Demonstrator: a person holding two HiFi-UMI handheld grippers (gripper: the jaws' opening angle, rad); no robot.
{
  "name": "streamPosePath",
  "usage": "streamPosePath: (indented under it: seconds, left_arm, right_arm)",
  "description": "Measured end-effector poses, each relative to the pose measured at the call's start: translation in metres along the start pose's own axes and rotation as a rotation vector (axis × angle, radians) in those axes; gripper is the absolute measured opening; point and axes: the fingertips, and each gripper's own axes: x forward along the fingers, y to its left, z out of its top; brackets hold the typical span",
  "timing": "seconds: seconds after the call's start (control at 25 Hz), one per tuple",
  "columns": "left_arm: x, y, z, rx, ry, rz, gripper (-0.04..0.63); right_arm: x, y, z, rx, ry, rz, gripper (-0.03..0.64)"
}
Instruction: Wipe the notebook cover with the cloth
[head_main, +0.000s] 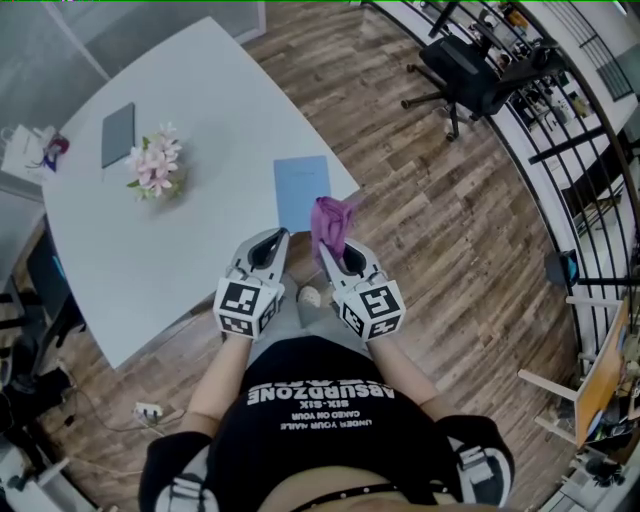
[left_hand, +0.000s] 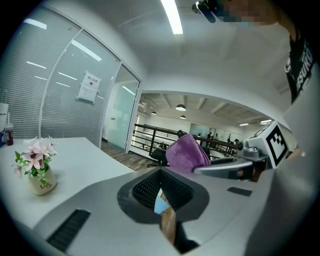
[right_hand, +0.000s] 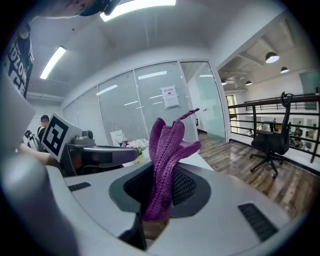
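Note:
A light blue notebook (head_main: 302, 190) lies flat near the white table's (head_main: 200, 120) front right edge. My right gripper (head_main: 335, 250) is shut on a purple cloth (head_main: 330, 222), which sticks up out of the jaws (right_hand: 167, 160) and overlaps the notebook's near corner in the head view. My left gripper (head_main: 272, 245) hangs beside it, just off the table edge, shut with nothing held; a sliver of blue shows through its narrow gap (left_hand: 161, 204). The cloth (left_hand: 186, 152) also appears in the left gripper view.
A small pot of pink flowers (head_main: 155, 165) and a grey book (head_main: 117, 133) sit further back on the table. A black office chair (head_main: 470, 75) stands on the wood floor to the right. A railing (head_main: 590, 130) runs along the far right.

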Motion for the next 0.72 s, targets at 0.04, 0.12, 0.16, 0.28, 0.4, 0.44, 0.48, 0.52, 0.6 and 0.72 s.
streamPosePath:
  seconds: [0.04, 0.12, 0.16, 0.28, 0.4, 0.44, 0.48, 0.52, 0.6, 0.72]
  left_arm:
    - [0.002, 0.006, -0.001, -0.003, 0.006, -0.005, 0.015]
    - [0.008, 0.019, -0.004, -0.003, 0.021, -0.013, 0.015]
    - [0.011, 0.026, -0.005, -0.003, 0.028, -0.016, 0.015]
    - [0.021, 0.046, -0.006, -0.003, 0.045, -0.028, 0.015]
    - [0.031, 0.064, -0.007, -0.004, 0.060, -0.056, 0.015]
    - [0.034, 0.069, -0.008, -0.004, 0.066, -0.065, 0.015]
    - [0.037, 0.074, -0.010, -0.003, 0.072, -0.074, 0.015]
    - [0.040, 0.080, -0.012, -0.002, 0.079, -0.081, 0.015]
    - [0.047, 0.089, -0.016, 0.006, 0.093, -0.094, 0.015]
    - [0.057, 0.099, -0.025, 0.011, 0.122, -0.116, 0.015]
  right_arm:
    - [0.005, -0.001, 0.001, 0.002, 0.004, -0.006, 0.083]
    - [0.016, -0.005, 0.002, 0.004, 0.014, -0.021, 0.083]
    - [0.022, -0.007, 0.004, 0.004, 0.019, -0.029, 0.083]
    - [0.041, -0.012, 0.009, 0.001, 0.033, -0.049, 0.083]
    - [0.063, -0.015, 0.015, -0.007, 0.041, -0.062, 0.083]
    - [0.069, -0.016, 0.017, -0.009, 0.044, -0.067, 0.083]
    - [0.076, -0.017, 0.017, -0.011, 0.049, -0.075, 0.083]
    - [0.082, -0.020, 0.017, -0.012, 0.054, -0.084, 0.083]
    - [0.094, -0.028, 0.016, -0.014, 0.068, -0.105, 0.083]
    - [0.112, -0.042, 0.016, -0.003, 0.093, -0.126, 0.083]
